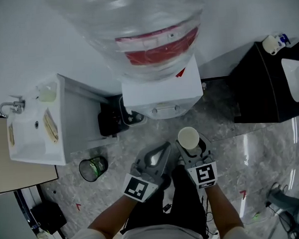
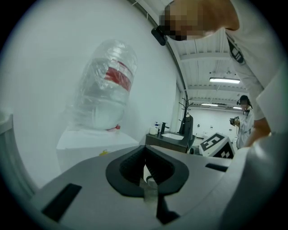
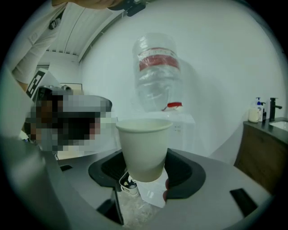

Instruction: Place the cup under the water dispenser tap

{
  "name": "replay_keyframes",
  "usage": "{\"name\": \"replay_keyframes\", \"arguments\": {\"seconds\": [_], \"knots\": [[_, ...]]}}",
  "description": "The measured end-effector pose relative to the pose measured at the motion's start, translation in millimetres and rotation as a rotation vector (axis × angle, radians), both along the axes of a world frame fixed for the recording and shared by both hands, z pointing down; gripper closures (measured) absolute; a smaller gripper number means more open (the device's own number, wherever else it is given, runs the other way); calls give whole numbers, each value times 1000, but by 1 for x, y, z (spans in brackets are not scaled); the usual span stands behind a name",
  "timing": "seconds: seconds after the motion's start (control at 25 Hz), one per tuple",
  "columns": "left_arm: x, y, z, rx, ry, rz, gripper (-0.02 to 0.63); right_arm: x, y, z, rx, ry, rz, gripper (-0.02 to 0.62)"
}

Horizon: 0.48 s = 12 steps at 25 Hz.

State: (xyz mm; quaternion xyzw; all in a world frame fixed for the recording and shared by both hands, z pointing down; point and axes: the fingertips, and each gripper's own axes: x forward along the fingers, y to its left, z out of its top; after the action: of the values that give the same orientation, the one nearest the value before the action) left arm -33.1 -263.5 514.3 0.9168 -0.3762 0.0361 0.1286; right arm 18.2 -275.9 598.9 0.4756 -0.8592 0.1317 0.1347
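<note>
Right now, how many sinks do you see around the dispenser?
2: a white sink left of the water dispenser, and a second sink in the dark cabinet at right. Others may be out of frame.

White wall [image 1: 27,37], grey marbled floor [image 1: 230,152], white sink unit [image 1: 65,120] L, black cabinet [image 1: 259,87] R.

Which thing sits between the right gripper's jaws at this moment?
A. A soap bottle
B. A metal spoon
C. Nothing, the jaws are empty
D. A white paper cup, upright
D: in the right gripper view the white paper cup stands upright, open rim up, with the jaws of the right gripper closed on its lower wall.
</note>
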Motion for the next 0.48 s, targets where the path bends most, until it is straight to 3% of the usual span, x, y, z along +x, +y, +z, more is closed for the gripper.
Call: {"name": "replay_keyframes", "arguments": {"seconds": [0.28, 0.48], "knots": [[1, -29, 107, -28, -15, 19, 600, -2, -36, 157, -48, 52, 15, 319], [3, -41, 159, -42, -28, 24, 600, -3, -67, 236, -51, 94, 10, 319]]}}
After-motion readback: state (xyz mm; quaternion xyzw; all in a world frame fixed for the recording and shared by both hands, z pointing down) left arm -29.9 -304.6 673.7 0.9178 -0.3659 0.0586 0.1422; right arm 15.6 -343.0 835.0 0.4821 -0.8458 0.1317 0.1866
